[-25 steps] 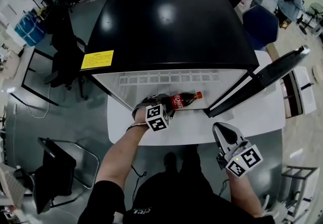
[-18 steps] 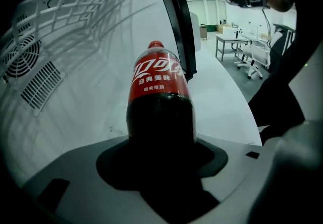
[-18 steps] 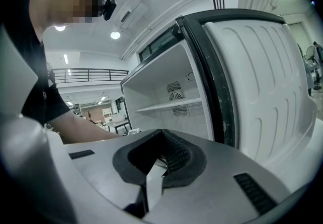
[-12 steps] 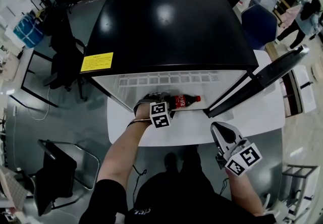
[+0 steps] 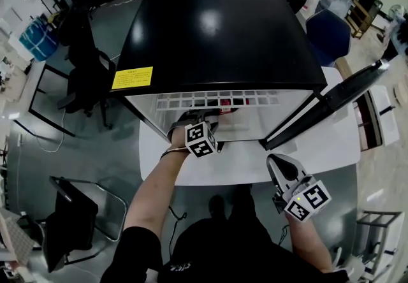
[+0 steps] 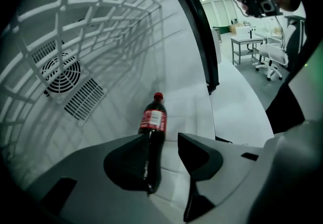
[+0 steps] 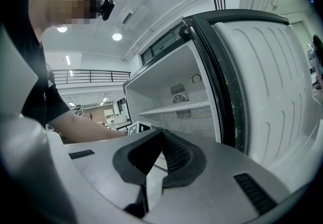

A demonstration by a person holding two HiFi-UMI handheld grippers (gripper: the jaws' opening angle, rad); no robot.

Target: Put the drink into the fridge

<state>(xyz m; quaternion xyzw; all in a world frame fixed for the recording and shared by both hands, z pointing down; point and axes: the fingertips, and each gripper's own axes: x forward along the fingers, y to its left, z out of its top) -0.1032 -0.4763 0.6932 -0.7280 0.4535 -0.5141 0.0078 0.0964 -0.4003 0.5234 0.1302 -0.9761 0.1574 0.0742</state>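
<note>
So the plastic cola bottle with the red cap (image 6: 153,126) is lying loose on the white floor of the open black fridge (image 5: 217,39), just beyond the left gripper (image 6: 161,140), whose parted jaws have just been closing without pinching it, while the right gripper (image 7: 161,134) out front is clenched empty.

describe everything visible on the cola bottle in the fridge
The cola bottle looks like clear plastic filled with dark drink, with a red cap and a red label. It lies on its side on the white fridge floor, cap towards the back wall. Its base end shows between the left gripper's jaws, which have just been closing but stand apart, not pinching it.
</note>
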